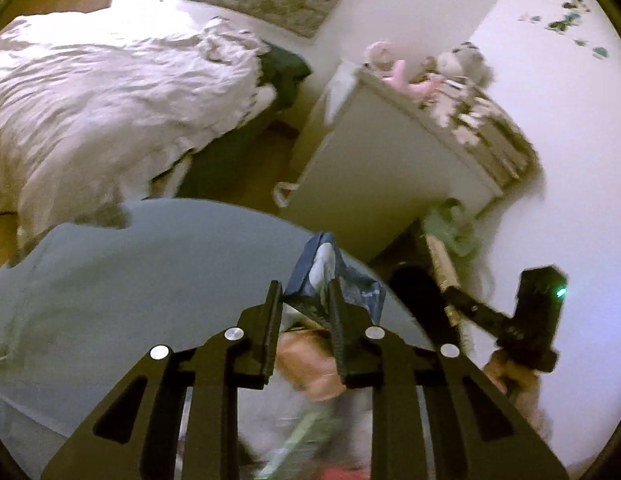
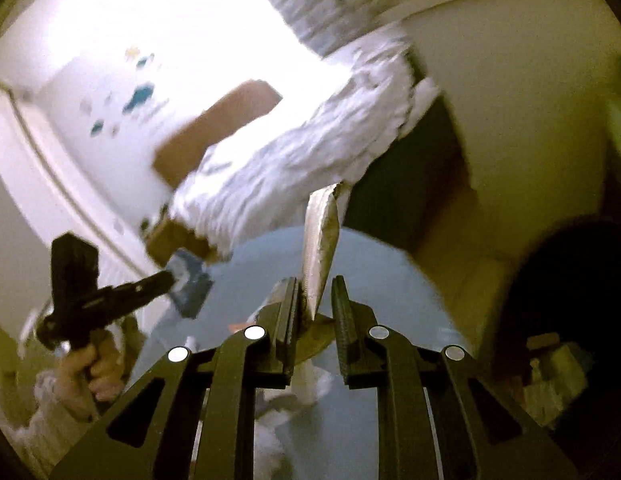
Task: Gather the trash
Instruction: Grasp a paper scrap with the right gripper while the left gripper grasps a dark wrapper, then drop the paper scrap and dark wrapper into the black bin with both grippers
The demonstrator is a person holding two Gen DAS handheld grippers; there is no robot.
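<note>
The left tongs hold a blue wrapper. It sits between the two tips and sticks up past them, touching the right tip. There is a small gap at the other tip, so I cannot tell how tight the squeeze is.

The right tongs have a silver wrapper between their tips. It leans on the left tip and stands up tall. The tips are apart, with a gap on the right side.

Under both tongs is a pale blue bag with more trash inside.
</note>
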